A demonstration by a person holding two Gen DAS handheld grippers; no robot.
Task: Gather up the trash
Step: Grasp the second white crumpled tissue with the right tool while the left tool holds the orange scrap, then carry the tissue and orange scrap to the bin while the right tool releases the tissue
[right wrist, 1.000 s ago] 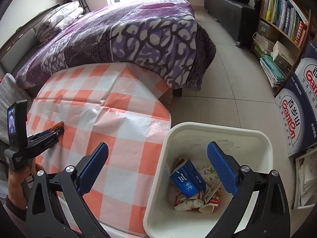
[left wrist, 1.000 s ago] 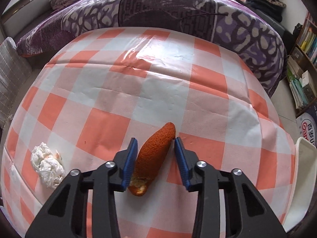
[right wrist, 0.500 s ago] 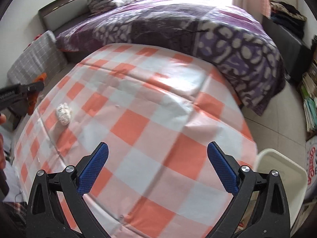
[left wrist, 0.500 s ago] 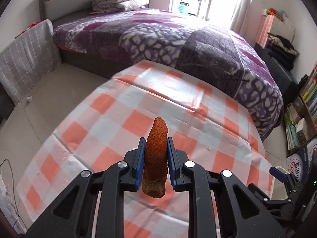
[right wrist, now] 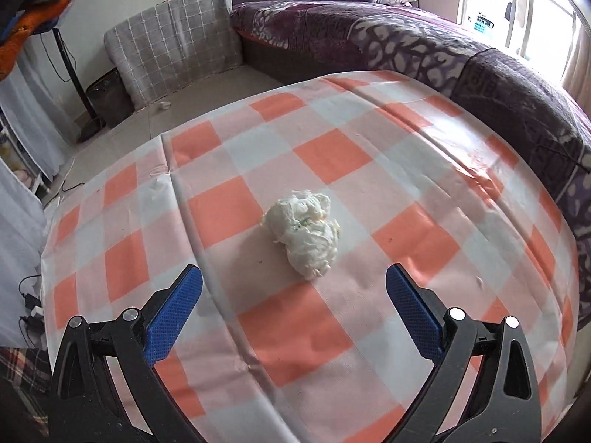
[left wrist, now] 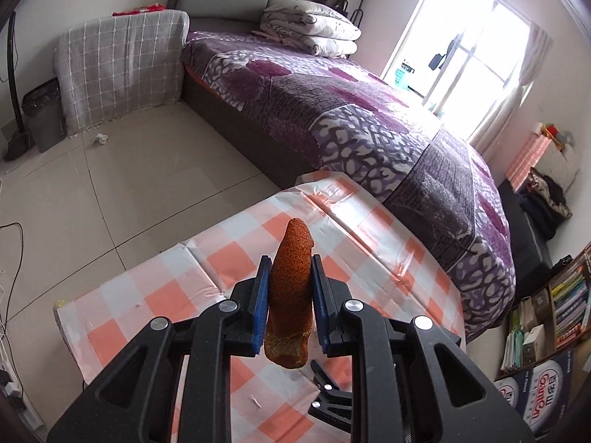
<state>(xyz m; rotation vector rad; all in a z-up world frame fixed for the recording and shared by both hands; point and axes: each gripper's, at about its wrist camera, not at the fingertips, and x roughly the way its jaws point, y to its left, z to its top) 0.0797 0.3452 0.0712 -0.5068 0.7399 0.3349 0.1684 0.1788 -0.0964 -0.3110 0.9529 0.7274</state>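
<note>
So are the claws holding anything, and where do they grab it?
The left claw holds the orange peel, squeezed around its middle, both ends sticking out. The right claw is open and empty above the tissue wad.

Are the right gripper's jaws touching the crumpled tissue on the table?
Apart. The right wrist view shows the right gripper wide open, with checkered tablecloth visible between both jaws and the crumpled tissue lying ahead.

On my checkered table [right wrist: 332,155]: one crumpled tissue wad [right wrist: 304,232]. Above that table, one orange peel [left wrist: 290,295] between my left pads. Beyond the table: one bed [left wrist: 369,118].
</note>
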